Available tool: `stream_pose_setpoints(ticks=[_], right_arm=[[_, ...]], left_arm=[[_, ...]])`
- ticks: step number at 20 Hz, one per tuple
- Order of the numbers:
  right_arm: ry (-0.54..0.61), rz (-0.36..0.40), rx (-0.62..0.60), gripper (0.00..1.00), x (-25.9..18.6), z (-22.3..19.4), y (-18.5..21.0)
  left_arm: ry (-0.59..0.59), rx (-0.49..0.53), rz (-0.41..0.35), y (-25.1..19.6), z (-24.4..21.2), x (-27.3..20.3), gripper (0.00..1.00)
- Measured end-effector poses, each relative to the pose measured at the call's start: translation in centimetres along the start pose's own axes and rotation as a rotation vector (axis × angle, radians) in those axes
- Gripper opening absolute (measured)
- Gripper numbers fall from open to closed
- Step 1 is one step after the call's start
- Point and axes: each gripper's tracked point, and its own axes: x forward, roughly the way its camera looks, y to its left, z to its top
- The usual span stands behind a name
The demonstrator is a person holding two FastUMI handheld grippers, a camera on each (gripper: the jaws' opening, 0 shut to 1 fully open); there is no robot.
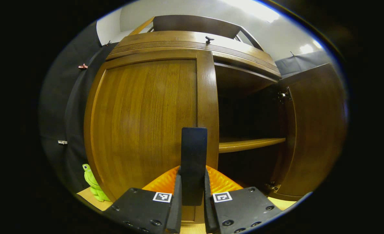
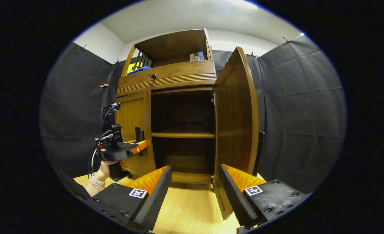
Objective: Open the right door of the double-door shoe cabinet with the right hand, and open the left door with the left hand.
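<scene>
With the right door (image 2: 235,110) already swung wide and my right hand-held gripper (image 2: 195,191) spread empty, my left hand-held gripper (image 1: 193,195) clamps the closed left door's (image 1: 146,123) dark handle (image 1: 194,156) (pull along the hinge arc, steadily).

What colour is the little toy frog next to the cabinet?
Bright green. The toy frog shows best in the left gripper view, low at the cabinet's left side.

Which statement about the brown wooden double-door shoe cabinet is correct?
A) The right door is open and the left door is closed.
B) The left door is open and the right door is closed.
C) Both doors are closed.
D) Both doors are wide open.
A: the right door stands swung outward, exposing a shelf, while the left door lies flush, its dark handle between the left tool fingers.
</scene>
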Motion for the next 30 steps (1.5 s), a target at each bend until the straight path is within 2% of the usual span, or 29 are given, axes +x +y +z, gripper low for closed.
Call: stream_pose_setpoints(ticks=[5,13,26,27,30], right_arm=[[0.006,0.043,-0.011,0.93,-1.2,0.1,2.7],[-0.002,0.068,-0.027,0.93,-3.3,0.9,5.4],[0.003,0.162,-0.013,0.93,-3.9,0.9,10.6],[0.000,0.166,-0.017,0.95,-3.8,0.9,10.8],[-0.004,0.167,-0.034,0.93,-3.9,0.5,11.3]], left_arm=[[0.006,-0.022,-0.018,0.5,0.4,-3.7,0.31],[0.025,-0.055,-0.027,2.1,0.9,-8.4,0.31],[0.034,-0.039,0.040,7.1,1.6,-15.7,0.29],[0.033,-0.029,0.050,7.5,1.7,-16.1,0.27],[0.037,-0.026,0.066,8.6,1.7,-17.0,0.27]])
